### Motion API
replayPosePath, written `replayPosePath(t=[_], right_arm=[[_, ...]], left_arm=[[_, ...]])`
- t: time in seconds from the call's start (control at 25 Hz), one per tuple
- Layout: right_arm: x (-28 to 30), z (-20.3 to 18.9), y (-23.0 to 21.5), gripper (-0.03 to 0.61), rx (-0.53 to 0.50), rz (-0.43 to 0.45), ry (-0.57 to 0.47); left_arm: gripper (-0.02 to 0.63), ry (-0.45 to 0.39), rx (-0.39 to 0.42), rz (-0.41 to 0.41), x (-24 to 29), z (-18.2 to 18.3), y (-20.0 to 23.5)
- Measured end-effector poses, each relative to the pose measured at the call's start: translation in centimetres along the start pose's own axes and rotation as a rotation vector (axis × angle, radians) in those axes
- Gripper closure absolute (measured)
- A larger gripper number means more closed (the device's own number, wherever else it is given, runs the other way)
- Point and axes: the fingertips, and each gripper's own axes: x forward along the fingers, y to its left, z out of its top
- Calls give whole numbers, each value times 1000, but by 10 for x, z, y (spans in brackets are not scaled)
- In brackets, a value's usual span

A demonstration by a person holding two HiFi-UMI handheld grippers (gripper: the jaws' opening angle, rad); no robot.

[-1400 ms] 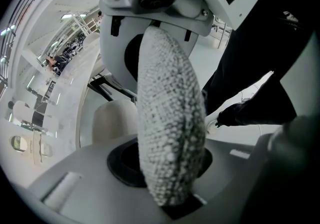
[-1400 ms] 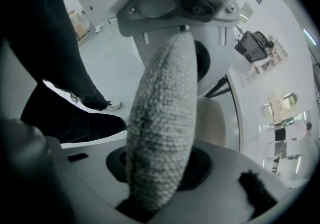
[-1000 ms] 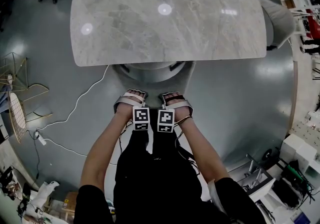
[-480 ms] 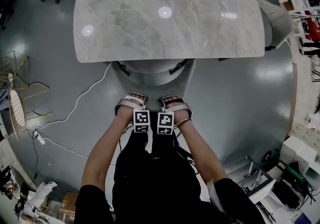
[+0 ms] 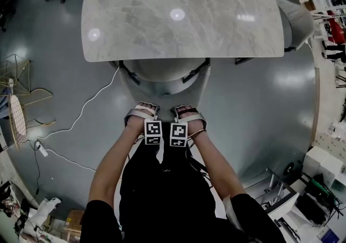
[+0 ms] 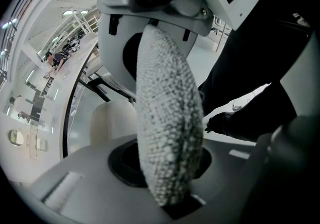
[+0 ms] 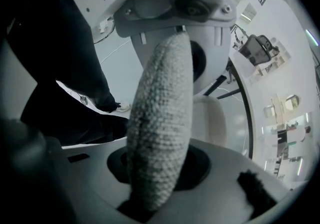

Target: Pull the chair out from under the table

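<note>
A grey chair stands partly under the marble table. Its seat and black leg struts show below the table's near edge. In the head view its curved backrest faces me. My left gripper and right gripper sit side by side on the backrest's top rim, both pointing steeply down. In the left gripper view the knobbly fabric rim runs between the jaws and is clamped. The right gripper view shows the same rim pinched in its jaws.
A second grey chair stands at the table's right end. A white cable trails over the floor at the left, near a gold wire stand. Boxes and gear crowd the lower right. My legs are right behind the grippers.
The chair has slid toward me, out from under the table. More of its seat and its black struts now show beyond the table edge. Both grippers kept their hold.
</note>
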Motion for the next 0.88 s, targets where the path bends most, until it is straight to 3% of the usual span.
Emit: replayPosePath(t=[0.88], right_arm=[[-7,35,69,482,36,-4,9]], left_arm=[[526,-13,30,-7,-11,-1,-77]])
